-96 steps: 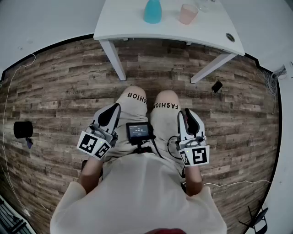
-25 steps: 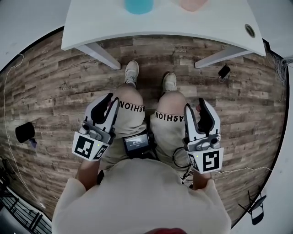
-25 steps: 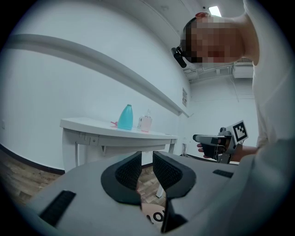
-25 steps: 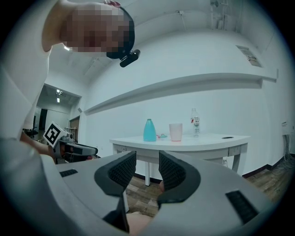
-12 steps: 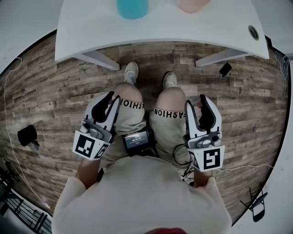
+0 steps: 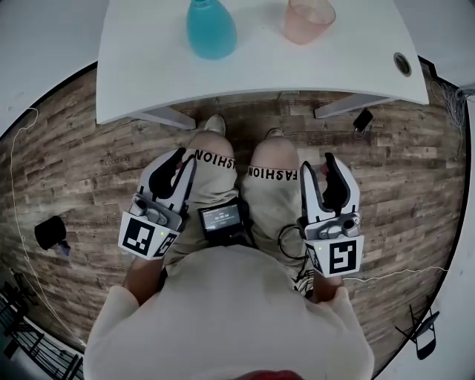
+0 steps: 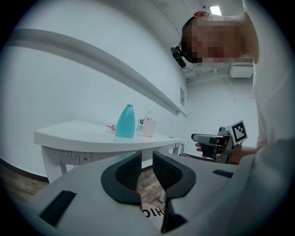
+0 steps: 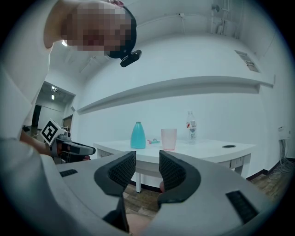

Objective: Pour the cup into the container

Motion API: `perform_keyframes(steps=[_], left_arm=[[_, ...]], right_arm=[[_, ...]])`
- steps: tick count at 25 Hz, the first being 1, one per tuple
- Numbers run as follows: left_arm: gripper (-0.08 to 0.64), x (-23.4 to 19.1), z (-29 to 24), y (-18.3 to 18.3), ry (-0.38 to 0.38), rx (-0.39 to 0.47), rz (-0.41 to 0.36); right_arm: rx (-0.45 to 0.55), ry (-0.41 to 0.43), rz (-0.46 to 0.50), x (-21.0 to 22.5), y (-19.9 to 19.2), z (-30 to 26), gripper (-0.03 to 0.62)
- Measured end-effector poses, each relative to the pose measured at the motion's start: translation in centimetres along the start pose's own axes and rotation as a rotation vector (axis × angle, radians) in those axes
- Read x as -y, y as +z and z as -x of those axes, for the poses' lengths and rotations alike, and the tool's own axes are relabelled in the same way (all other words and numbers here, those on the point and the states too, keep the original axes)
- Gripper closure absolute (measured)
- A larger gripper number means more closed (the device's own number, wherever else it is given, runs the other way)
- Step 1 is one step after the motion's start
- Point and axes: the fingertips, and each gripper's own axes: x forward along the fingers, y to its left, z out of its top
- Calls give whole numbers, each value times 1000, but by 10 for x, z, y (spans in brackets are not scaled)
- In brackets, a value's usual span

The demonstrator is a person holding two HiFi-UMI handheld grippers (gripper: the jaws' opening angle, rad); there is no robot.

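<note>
Two claws are held low over the person's knees, well short of the white bench (image 6: 148,70). The left claw (image 6: 179,159) has its pads a narrow gap apart with nothing between them; in the left gripper view only plank floor and a printed trouser leg show through the gap. The right claw (image 6: 319,166) stands the same way, slightly parted and empty, and points toward the bench. The pink cup (image 6: 308,18) is upright on the far part of the bench, to the right of the blue container (image 6: 211,30), near it but not touching. The blue container is bottle-shaped with a narrow neck and is also upright. Whether the pink cup has anything in it cannot be told. A clear water bottle (image 8: 191,126) stands farther back, to the right of the pink cup. A round grommet hole (image 6: 401,64) is near the bench's right edge. A small screen unit (image 6: 220,218) sits at the person's lap, between the two claws. The wood-plank floor (image 6: 74,163) runs under the bench.
</note>
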Motion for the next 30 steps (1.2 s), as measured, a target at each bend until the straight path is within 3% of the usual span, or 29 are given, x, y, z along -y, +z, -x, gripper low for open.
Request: perform_keyframes(steps=[30], left_arm=[[491,-20,-20,63,-9,59,-93]], right_arm=[[28,-20,52,11,39,-29,442]])
